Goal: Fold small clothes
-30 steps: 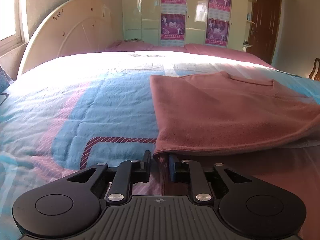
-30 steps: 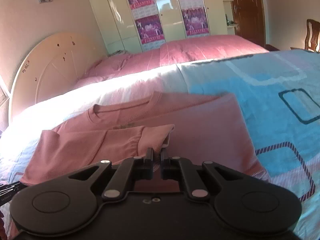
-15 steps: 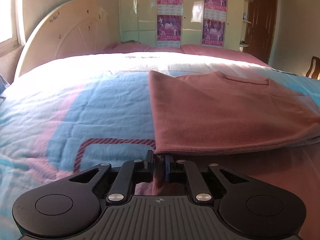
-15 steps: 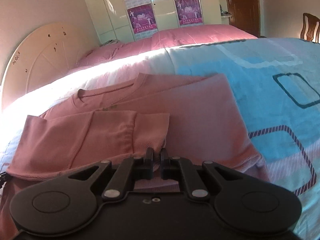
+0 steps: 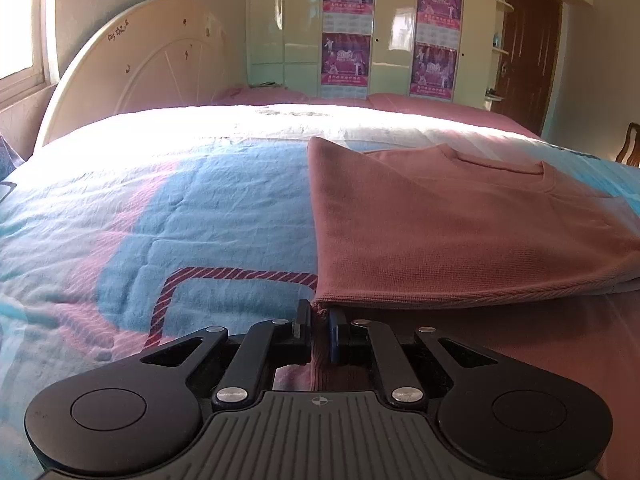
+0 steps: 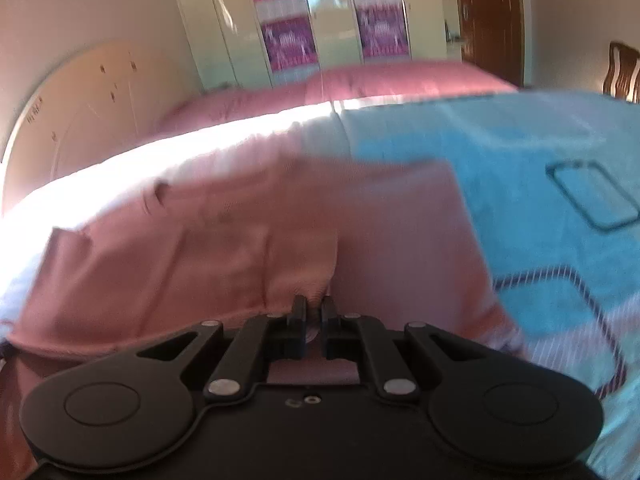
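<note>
A dusty-pink sweatshirt (image 5: 448, 232) lies flat on the bed with its collar toward the headboard. One side is folded over, its ribbed hem running along the near edge. My left gripper (image 5: 319, 314) is shut on the near left corner of that hem, and a pinch of pink fabric shows between the fingers. In the blurred right wrist view the same sweatshirt (image 6: 400, 248) fills the middle, with a sleeve (image 6: 180, 256) folded across its left half. My right gripper (image 6: 313, 309) is shut on the sleeve's cuff at the near edge.
The bed carries a blue, pink and white quilt (image 5: 160, 216) with a dark red rope pattern. A cream rounded headboard (image 5: 140, 64) stands at the far left, wardrobes with purple posters (image 5: 348, 32) behind, a brown door (image 5: 528, 48) and a wooden chair (image 6: 622, 70) at the right.
The left jaws closed from slightly apart onto the hem corner. The right gripper, still holding the cuff, sank a little toward the shirt, and its view is now blurred.
</note>
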Demonstrator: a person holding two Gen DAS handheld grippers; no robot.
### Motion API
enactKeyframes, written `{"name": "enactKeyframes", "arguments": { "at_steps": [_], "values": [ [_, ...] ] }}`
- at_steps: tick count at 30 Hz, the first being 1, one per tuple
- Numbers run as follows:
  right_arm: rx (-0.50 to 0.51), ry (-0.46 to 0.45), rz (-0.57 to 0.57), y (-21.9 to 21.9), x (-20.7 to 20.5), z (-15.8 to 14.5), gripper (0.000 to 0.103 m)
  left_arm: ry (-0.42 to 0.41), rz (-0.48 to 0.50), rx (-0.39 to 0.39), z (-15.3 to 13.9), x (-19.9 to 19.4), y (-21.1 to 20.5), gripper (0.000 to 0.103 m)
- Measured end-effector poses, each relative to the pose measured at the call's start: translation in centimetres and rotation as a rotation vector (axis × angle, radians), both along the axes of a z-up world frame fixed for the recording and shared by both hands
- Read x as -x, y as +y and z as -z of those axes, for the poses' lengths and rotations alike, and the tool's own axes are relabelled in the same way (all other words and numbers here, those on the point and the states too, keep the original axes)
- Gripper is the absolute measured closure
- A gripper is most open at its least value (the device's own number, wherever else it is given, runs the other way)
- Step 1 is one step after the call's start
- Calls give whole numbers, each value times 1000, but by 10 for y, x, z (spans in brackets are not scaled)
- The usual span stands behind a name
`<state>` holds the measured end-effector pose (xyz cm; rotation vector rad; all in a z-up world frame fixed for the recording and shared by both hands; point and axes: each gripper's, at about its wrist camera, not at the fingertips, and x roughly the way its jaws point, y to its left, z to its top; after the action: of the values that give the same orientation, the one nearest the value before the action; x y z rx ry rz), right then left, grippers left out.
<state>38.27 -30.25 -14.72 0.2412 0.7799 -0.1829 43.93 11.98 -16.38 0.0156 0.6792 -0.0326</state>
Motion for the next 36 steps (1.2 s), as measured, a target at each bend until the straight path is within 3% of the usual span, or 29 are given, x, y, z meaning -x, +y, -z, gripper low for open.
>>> {"name": "enactKeyframes", "arguments": {
  "at_steps": [5,7,8,12,16,20,21,22,24,25,26,28,29,30,31,36],
  "values": [
    [-18,10,6,-2,4,6,94,18,29,-12,-3,0,1,95],
    [1,0,29,-4,9,1,80,9,29,-24,-8,8,6,78],
    [23,-22,54,-5,15,-6,79,-17,13,-27,-13,16,9,76],
    [24,-118,44,-4,28,-30,79,-130,0,15,-38,27,5,75],
    [10,-62,30,1,4,-19,66,-123,106,44,-41,1,-32,75],
    [-57,-43,55,-11,-14,-7,67,-140,184,75,-41,-20,-64,75],
    [-74,-15,49,-13,-20,-2,74,-129,192,88,-38,-26,-71,75],
    [-87,14,37,-14,-25,3,84,-103,197,98,-31,-33,-76,75],
    [-30,44,24,-7,-26,12,88,52,178,29,-6,-53,-90,76],
    [-13,41,16,-6,-26,12,89,16,173,11,-1,-51,-92,76],
    [-1,44,14,-4,-26,11,89,22,175,5,-1,-50,-93,76],
    [47,29,21,1,-23,2,74,23,176,5,-11,-49,-91,73],
    [71,-2,26,3,-20,-4,71,-4,181,8,-16,-49,-88,69],
    [74,-27,16,3,-18,-8,71,-31,171,-2,-21,-53,-84,58],
    [70,-37,7,3,-20,-11,73,-41,160,-8,-24,-60,-80,55],
    [49,-42,-39,-3,-49,-7,76,-33,144,-15,-28,-120,-63,55]
  ]
}}
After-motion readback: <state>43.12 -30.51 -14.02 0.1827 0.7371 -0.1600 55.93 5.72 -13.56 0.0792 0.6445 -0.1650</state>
